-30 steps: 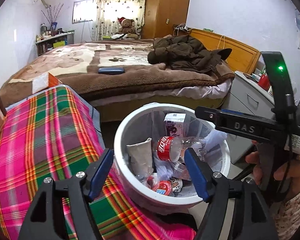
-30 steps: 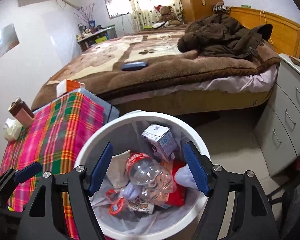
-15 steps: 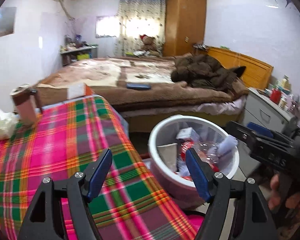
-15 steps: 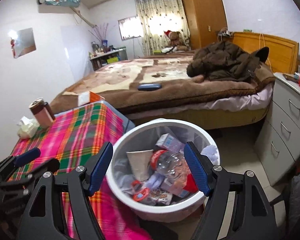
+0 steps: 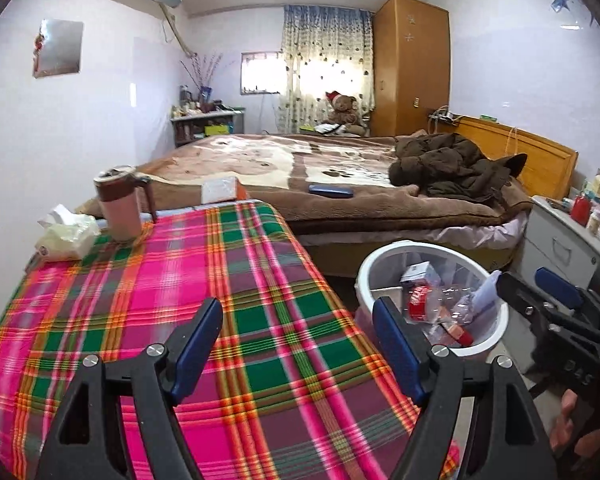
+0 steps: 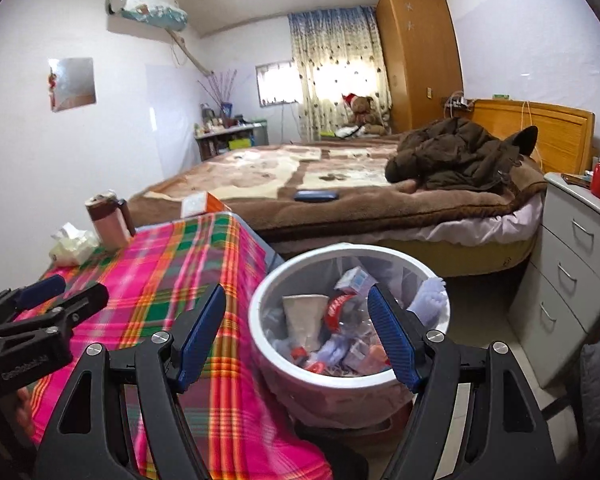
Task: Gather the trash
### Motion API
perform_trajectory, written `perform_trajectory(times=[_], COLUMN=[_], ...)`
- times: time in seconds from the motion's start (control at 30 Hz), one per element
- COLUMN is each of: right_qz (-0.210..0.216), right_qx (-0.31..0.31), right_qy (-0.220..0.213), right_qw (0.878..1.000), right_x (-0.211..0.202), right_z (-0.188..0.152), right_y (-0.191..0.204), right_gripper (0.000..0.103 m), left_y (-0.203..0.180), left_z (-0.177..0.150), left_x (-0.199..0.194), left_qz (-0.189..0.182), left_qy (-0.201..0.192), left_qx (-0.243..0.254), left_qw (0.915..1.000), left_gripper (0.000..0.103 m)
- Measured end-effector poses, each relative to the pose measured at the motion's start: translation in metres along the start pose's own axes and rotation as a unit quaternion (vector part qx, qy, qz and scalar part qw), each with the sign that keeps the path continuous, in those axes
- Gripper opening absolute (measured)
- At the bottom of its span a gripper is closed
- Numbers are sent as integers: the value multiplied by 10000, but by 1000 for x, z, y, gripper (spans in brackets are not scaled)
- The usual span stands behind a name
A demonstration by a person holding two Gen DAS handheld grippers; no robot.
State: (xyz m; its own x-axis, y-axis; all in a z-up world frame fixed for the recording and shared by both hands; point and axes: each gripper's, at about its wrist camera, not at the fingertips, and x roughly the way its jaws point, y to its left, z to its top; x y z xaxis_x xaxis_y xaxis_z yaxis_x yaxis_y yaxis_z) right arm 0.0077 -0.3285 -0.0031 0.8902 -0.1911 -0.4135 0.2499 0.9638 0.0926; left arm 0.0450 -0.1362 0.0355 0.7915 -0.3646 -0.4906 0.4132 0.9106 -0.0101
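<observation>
A white trash bin (image 5: 496,332) stands on the floor beside the plaid-covered table (image 5: 172,300); it also shows in the right wrist view (image 6: 260,344). It holds a crushed plastic bottle with a red label (image 5: 420,300), a small carton (image 6: 354,280), a paper cup (image 6: 304,316) and wrappers. My left gripper (image 5: 298,344) is open and empty above the table's right part. My right gripper (image 6: 296,332) is open and empty, raised above the bin's near rim. A crumpled tissue pack (image 5: 66,234) lies at the table's far left.
A pink lidded mug (image 5: 118,206) stands by the tissue pack, and an orange-white box (image 5: 222,190) sits at the table's far edge. A bed (image 5: 340,184) with a brown coat (image 5: 452,168) lies beyond. A white drawer unit (image 6: 576,264) stands right of the bin.
Both grippers have risen and drawn back from the bin. The left one has swung left over the table. Both stay open and empty.
</observation>
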Motion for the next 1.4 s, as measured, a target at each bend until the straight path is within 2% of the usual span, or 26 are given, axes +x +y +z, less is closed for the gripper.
perform_trajectory(times=[0.1,0.4,1.4], right_qz=[-28,-43,-16], right_qx=[-47,40,66], right_qy=[-20,2,-5], right_qw=[10000,10000,10000], right_x=[-4,-11,-13], right_z=[-4,-17,-21], right_y=[5,11,16], right_gripper=[75,75,75], left_y=[2,4,9], left_z=[-5,-18,-22], left_x=[-9,-21,-24], left_qz=[178,342,309], left_qy=[-206,-360,-159], left_qx=[54,95,-50], left_qw=[9996,9987,9994], left_gripper=[79,79,79])
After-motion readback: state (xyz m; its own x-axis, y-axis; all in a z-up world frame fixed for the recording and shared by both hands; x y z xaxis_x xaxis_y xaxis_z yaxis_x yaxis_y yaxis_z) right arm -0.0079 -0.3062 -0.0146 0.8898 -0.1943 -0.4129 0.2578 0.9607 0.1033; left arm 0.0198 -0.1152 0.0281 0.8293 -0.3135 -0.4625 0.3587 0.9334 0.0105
